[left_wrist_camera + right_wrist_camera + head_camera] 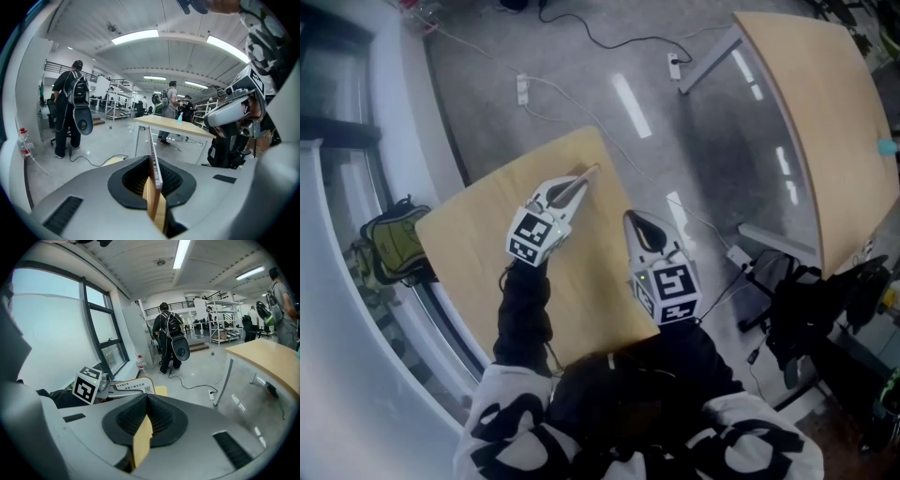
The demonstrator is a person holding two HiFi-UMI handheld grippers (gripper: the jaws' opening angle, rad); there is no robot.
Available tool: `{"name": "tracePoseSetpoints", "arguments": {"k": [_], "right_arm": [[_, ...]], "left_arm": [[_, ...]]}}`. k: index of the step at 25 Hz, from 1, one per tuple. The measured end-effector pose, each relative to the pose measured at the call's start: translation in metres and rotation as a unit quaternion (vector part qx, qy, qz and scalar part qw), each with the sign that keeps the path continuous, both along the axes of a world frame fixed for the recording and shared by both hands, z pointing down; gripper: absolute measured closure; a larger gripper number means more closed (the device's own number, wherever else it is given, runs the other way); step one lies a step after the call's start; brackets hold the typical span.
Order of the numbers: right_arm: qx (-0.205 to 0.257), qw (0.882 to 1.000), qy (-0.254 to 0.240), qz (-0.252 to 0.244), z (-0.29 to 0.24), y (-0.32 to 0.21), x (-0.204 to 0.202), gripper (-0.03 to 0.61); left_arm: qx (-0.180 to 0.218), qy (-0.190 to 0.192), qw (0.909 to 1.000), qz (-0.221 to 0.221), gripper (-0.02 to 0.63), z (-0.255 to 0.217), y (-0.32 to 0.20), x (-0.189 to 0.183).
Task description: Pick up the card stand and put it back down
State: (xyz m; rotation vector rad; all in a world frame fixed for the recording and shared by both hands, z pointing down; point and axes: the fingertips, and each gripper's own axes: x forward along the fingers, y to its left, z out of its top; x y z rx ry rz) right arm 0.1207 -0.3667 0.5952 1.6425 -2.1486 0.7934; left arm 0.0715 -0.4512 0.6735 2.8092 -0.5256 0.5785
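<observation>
The card stand (589, 172) is a thin wooden-edged card. It is pinched in my left gripper (578, 183) over the far part of the small wooden table (478, 234). In the left gripper view the card stand (151, 150) runs edge-on between the shut jaws of the left gripper (153, 177). From the right gripper view, the card stand (133, 386) shows a printed label and lies nearly flat beside the left gripper's marker cube (88, 385). My right gripper (630, 217) hovers to the right of it, shut and holding nothing. Only tabletop shows under the right gripper's (147, 398) closed jaws.
A larger wooden table (825, 112) stands at the right, with a black office chair (811, 300) near it. Cables and a power strip (522, 89) lie on the grey floor. A green bag (394, 244) sits left of the small table. A person with a backpack (168, 338) stands farther off.
</observation>
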Motion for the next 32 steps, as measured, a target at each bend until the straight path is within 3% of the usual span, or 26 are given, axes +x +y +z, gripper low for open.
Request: {"name": "tracePoseSetpoints", "arguments": {"k": [9,12,21,28,32], "right_arm": [[-0.009,1.000,0.001,0.001,0.009,-0.006,0.011,0.560],[-0.010,1.000,0.001,-0.002,0.009,-0.007,0.009,0.560],[-0.005,1.000,0.000,-0.005,0.004,0.005,0.004,0.560],[0.007,1.000,0.002,-0.010,-0.007,0.025,-0.007,0.560],[0.016,1.000,0.003,-0.015,-0.017,0.043,-0.016,0.560]], "left_arm": [[-0.037,0.000,0.9939,0.103,0.595,0.032,0.026,0.006],[-0.040,0.013,0.9920,0.119,0.595,0.033,0.029,0.009],[-0.026,0.006,0.9964,0.081,0.571,0.030,0.019,-0.001],[-0.001,-0.023,0.9991,0.036,0.560,0.019,0.018,-0.028],[0.008,-0.019,0.9997,0.015,0.558,0.002,0.025,-0.046]]}}
